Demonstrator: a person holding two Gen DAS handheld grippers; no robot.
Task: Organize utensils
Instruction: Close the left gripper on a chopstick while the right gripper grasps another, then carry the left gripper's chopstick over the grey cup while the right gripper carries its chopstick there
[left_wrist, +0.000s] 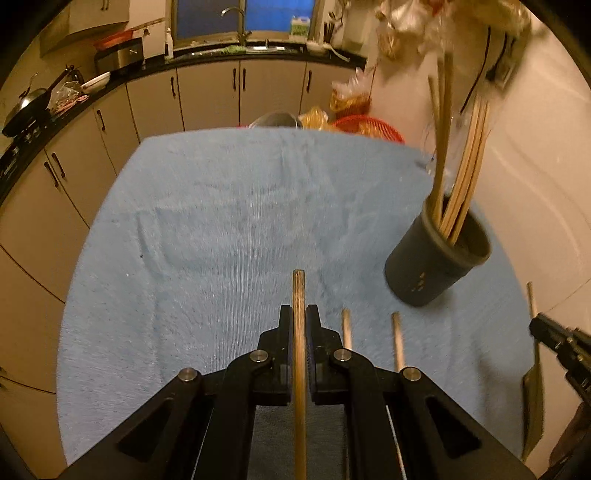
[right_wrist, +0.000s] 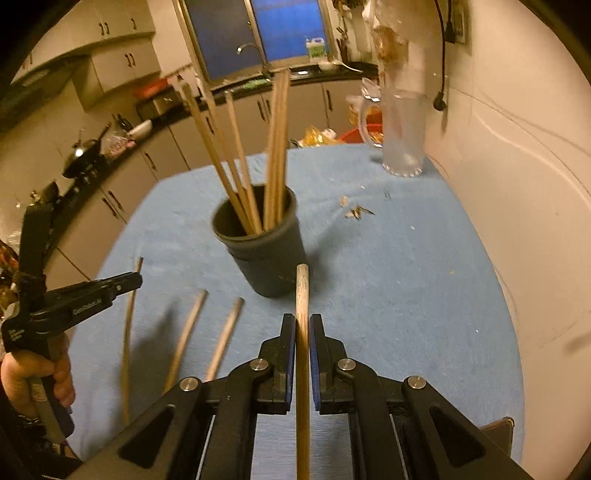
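Left gripper (left_wrist: 299, 321), right gripper (right_wrist: 303, 328): jaws of each clamping one chopstick (left_wrist: 299, 332) (right_wrist: 302, 332). Dark cup (right_wrist: 264, 254) standing on blue-covered bench (right_wrist: 406, 277), holding upright chopsticks (right_wrist: 275, 155); loose chopsticks (right_wrist: 184, 339) lying beside it.

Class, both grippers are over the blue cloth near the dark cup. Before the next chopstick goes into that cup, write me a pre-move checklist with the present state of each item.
1. Right gripper has a chopstick between its fingers: ok.
2. Left gripper has a chopstick between its fingers: ok.
3. Dark cup stands upright on the blue cloth: ok.
4. Room in the cup beside the chopsticks already standing in it: ok.
5. Path from the right gripper's chopstick to the cup is clear: ok.
6. Loose chopsticks on the cloth lie apart from the cup: ok.
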